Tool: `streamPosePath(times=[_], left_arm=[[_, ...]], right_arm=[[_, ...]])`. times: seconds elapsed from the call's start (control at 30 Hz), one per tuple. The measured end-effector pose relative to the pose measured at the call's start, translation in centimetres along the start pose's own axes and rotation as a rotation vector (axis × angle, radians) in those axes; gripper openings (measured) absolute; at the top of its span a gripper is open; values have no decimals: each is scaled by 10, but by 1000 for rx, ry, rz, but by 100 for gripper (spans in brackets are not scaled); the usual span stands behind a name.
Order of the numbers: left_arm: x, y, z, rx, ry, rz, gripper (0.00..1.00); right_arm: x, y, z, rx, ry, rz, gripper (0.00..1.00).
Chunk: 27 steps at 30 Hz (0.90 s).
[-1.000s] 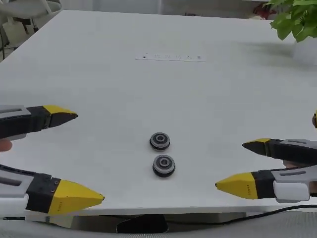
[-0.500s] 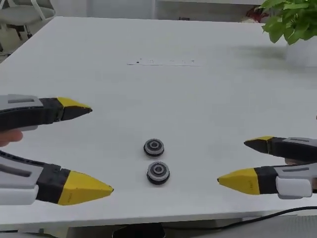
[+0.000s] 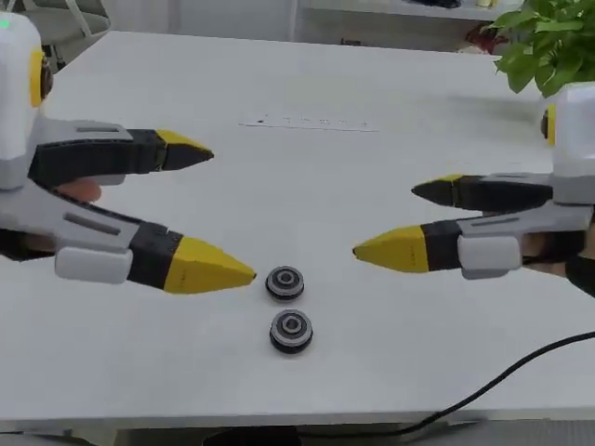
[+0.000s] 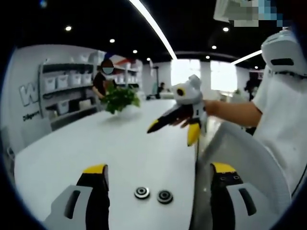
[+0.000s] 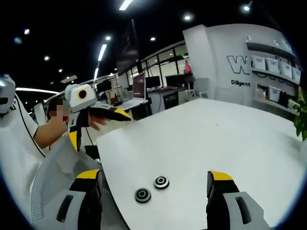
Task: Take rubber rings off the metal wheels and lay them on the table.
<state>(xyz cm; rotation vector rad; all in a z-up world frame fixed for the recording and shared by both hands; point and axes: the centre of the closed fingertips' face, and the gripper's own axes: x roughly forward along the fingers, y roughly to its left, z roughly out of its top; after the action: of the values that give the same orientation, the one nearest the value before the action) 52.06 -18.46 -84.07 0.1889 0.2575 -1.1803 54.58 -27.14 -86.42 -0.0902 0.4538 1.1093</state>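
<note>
Two metal wheels (image 3: 284, 283) sit flat on the white table (image 3: 372, 84), near its front edge, one just behind the other, close but not touching. Both have their dark rubber rings (image 3: 291, 348) on; no ring lies loose on the table.

My left gripper (image 3: 231, 214) is spread wide, nothing in it. In the head view its lower yellow tip is just left of the far wheel; I can't tell if it's touching or hanging above. In the left gripper view both wheels lie side by side on the table, between my two jaws and ahead of them.

My right gripper (image 3: 386, 221) is also spread, nothing in it. It points in from the right, with its lower tip near the far wheel but clear of it. In the right gripper view the wheels again lie between the jaws, ahead of the tips.

The two grippers face each other across the wheels, well apart.

A black cable (image 3: 502, 381) runs across the front right corner of the table. A green potted plant (image 3: 548, 42) is at the far right. There's a faint line of marks (image 3: 311, 123) mid-table, too blurred to read.
</note>
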Motion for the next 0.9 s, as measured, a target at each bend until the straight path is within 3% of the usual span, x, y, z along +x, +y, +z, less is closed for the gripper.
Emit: streamPosePath(times=[0.07,0.2,0.33,0.47,0.57,0.7,0.8,0.9], left_arm=[[4,3,1,5,0,4,87],[13,16,6,-24,-62,33,82],[23,24,-3,-18,-71,51,79],[31,23,-14,-23,-91,62,78],[35,19,-23,-15,-58,53,76],[40,16,-21,5,-43,20,76],[44,23,-20,22,-31,24,75],[49,29,-20,24,-33,31,74]], right_arm=[[8,0,9,-9,-10,14,90],[21,-4,12,3,-27,27,90],[31,0,6,10,-39,64,88],[34,5,0,40,-93,107,85],[34,7,-8,33,-90,116,79],[37,8,-15,0,-72,124,71],[41,14,-22,-18,-49,153,63],[45,16,-30,-29,-18,156,60]])
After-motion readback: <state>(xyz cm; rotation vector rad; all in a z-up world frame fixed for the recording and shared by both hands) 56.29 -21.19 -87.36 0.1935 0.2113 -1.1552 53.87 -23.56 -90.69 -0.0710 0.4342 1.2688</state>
